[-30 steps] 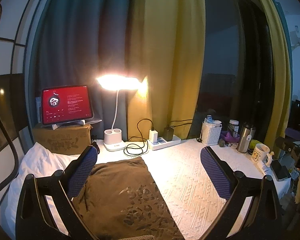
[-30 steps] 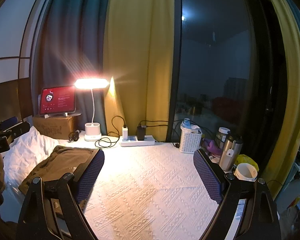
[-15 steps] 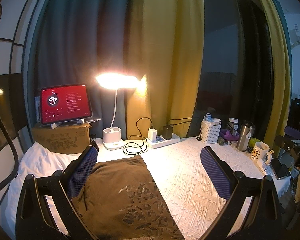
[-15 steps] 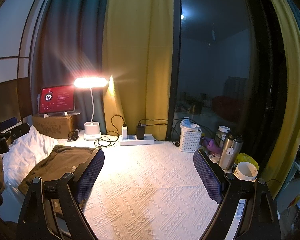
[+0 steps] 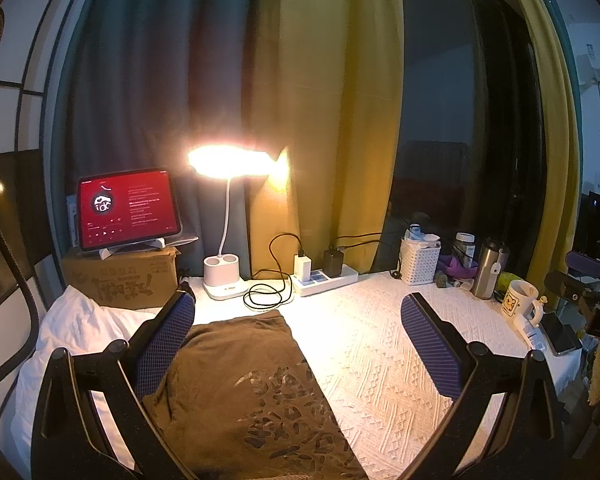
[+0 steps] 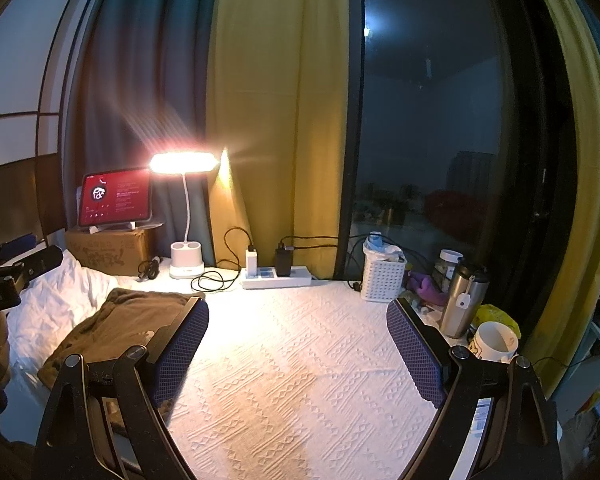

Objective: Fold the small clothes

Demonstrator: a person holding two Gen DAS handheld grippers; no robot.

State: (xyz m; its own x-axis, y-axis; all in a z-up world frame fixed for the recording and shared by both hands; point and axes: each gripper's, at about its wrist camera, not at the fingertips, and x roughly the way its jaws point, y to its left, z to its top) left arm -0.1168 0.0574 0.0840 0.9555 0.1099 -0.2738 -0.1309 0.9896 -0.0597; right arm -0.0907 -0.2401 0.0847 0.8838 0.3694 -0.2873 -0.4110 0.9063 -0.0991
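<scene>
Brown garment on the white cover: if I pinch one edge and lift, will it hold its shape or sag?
The brown garment will probably sag: it lies limp, with soft creases and rumpled edges. It looks thin and probably light. The textured white cover under it may drag on it, so lifting should beat sliding. Both the left gripper and the right gripper are open and empty.

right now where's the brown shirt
In the left wrist view the brown shirt lies flat on the white bedspread, low and left of centre, just in front of the desk lamp and beside the white pillow.
</scene>
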